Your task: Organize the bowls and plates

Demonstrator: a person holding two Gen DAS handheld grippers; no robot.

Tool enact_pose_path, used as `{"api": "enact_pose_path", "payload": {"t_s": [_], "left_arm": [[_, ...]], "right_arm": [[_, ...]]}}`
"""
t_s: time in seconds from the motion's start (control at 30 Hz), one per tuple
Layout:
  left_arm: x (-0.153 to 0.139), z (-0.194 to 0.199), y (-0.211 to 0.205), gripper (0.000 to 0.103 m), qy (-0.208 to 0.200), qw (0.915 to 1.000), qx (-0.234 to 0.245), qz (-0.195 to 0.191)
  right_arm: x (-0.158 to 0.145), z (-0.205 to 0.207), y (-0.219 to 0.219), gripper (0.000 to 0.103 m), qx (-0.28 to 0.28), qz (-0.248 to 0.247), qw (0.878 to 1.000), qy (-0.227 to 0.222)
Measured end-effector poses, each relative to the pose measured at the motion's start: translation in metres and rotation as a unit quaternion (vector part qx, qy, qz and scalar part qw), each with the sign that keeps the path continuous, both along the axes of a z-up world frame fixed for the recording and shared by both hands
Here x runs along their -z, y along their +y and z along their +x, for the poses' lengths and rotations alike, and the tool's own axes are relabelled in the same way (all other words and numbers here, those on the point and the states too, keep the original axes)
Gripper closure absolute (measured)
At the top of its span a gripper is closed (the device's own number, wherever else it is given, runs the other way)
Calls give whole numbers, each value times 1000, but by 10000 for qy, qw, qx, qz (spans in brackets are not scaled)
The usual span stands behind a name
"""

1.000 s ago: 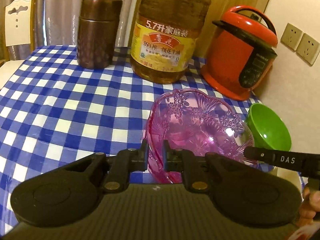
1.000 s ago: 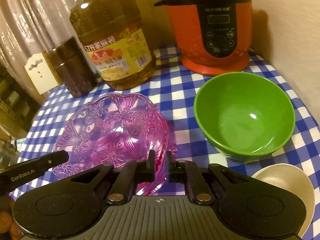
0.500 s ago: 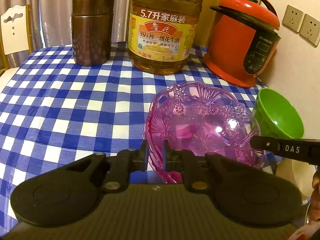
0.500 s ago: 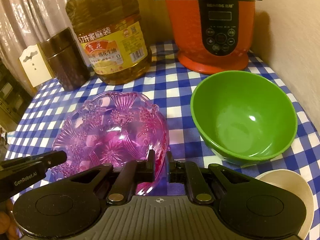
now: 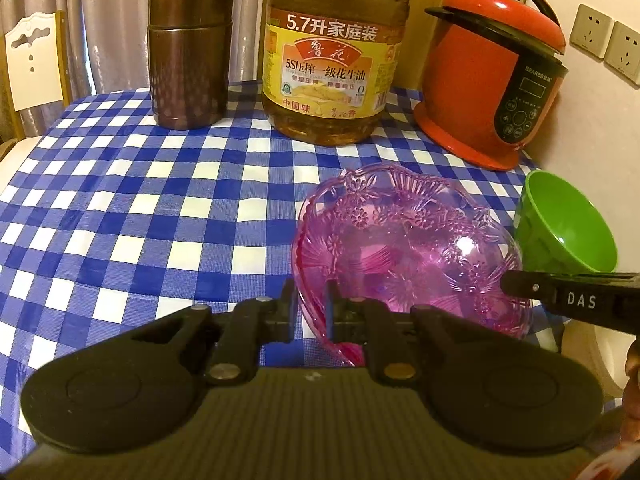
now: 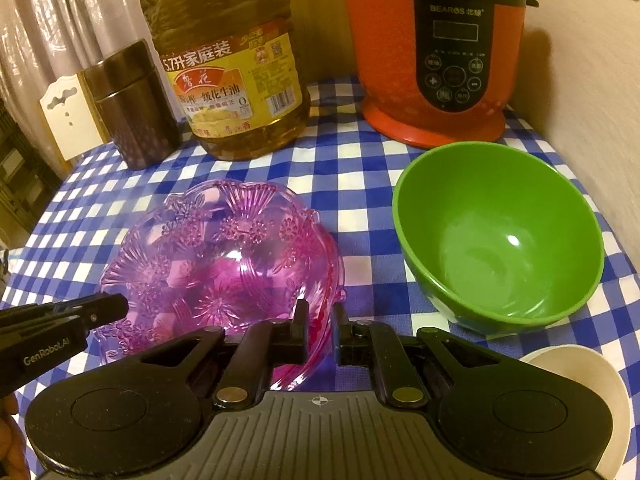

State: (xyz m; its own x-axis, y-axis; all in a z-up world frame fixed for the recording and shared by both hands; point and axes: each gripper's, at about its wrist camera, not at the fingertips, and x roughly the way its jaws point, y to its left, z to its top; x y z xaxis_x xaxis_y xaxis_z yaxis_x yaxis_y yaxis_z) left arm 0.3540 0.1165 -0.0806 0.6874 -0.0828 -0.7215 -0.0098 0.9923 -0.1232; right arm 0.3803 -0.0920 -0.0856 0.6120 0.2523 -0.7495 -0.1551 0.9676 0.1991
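A pink see-through patterned bowl (image 5: 404, 252) is held by both grippers over the blue checked tablecloth (image 5: 120, 216). My left gripper (image 5: 311, 300) is shut on its left rim. My right gripper (image 6: 320, 320) is shut on its right rim, with the bowl (image 6: 216, 260) to the left in the right wrist view. A green bowl (image 6: 500, 236) stands upright to the right of it; it also shows in the left wrist view (image 5: 568, 232). A cream dish (image 6: 580, 388) lies at the near right corner, partly hidden by my right gripper.
At the back stand a brown metal canister (image 5: 188, 56), a large oil bottle (image 5: 332, 60) and a red rice cooker (image 5: 492, 76). The wall with sockets (image 5: 608, 40) is close on the right. A chair back (image 5: 34, 64) is beyond the table's left edge.
Both grippers, still shut on the pink bowl, have drawn it back toward me and lifted it a little; the objects at the back look farther and lower in view.
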Motion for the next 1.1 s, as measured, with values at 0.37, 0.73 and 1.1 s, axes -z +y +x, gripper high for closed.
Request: {"api": "enact_pose_path", "payload": {"t_s": [0.37, 0.73, 1.1], "left_arm": [[1, 0, -1, 90, 13, 10000, 6, 29], [-1, -2, 4, 80, -66, 9999, -118, 38], [-2, -4, 4, 80, -86, 9998, -149, -41]], "right_arm": [[0, 0, 2, 93, -59, -131, 9999, -61], [0, 0, 1, 44, -118, -85, 9996, -245], [-3, 0, -1, 44, -86, -49, 9995, -289]]}}
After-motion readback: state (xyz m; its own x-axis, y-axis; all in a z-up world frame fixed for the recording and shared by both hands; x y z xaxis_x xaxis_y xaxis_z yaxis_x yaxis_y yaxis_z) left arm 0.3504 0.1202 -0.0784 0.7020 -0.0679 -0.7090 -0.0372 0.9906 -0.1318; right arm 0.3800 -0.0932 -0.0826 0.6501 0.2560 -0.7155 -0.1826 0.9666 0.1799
